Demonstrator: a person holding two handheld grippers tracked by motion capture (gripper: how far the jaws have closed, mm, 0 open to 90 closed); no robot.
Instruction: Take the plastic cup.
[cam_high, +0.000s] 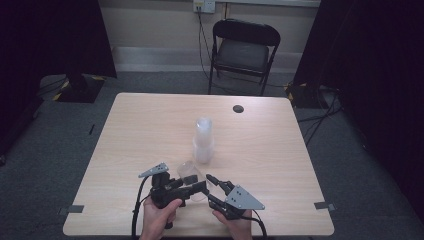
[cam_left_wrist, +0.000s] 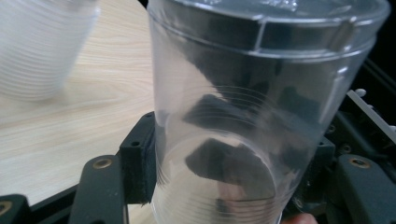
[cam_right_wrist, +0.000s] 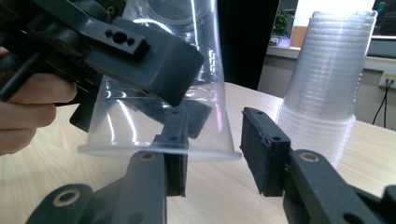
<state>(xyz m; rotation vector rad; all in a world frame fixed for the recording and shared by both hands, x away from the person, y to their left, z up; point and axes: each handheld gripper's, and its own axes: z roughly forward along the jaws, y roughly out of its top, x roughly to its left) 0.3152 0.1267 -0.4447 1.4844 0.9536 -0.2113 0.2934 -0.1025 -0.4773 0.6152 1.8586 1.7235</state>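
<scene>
A: Left gripper (cam_left_wrist: 219, 186)?
B: Jaws pinched a clear plastic cup (cam_left_wrist: 261, 93) across its wall, held above the desk (cam_high: 150, 130) near the front edge.

A: Right gripper (cam_right_wrist: 215, 154)?
B: Jaws were spread. One pad sat inside the cup's rim, the other outside; contact, couldn't tell.

A: Anything else on the desk?
B: Stack of clear cups (cam_high: 203, 140) stood upright near the middle, just beyond both grippers. Dark round spot (cam_high: 238, 108) near the far edge. Black folding chair (cam_high: 243, 50) behind.
</scene>
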